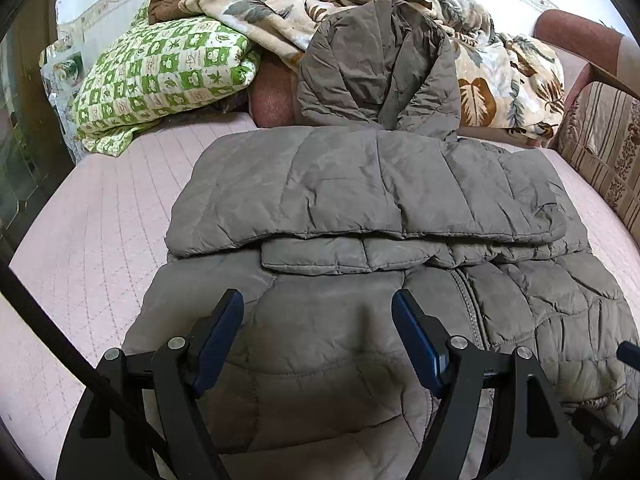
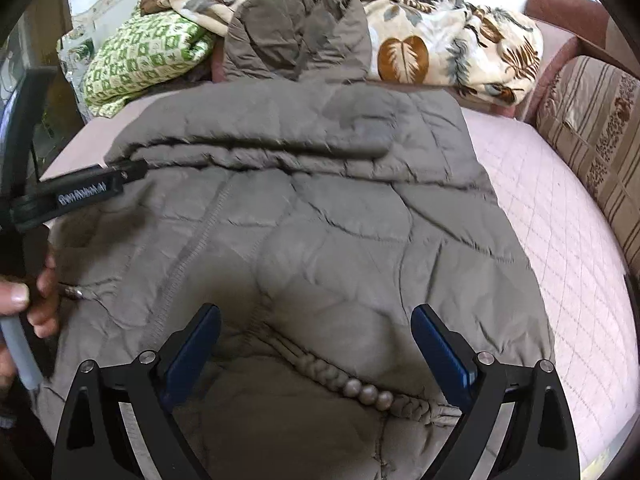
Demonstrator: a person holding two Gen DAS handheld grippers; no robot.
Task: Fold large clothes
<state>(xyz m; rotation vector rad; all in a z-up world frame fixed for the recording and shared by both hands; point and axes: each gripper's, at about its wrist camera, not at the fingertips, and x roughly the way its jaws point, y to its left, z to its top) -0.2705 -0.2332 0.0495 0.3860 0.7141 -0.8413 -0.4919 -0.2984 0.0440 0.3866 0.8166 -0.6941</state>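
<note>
bed (image 1: 100, 216): pink quilted cover, grey padded jacket (image 1: 360, 184) spread on it
left hand-held gripper (image 1: 318, 316): jaws apart, empty, above jacket
right hand-held gripper (image 2: 316, 330): jaws wide, empty, above jacket

Grey-brown quilted puffer jacket (image 1: 360, 184) lying flat on pink quilted mattress (image 1: 100, 240), sleeve folded across its middle, zipper running down front, hood propped against bedding behind

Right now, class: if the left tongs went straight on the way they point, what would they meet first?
Most likely the grey quilted jacket, spread on the pink bed cover. The left tongs stand open, angled down over its near panel; nothing else lies between, though depth is unclear.
</note>
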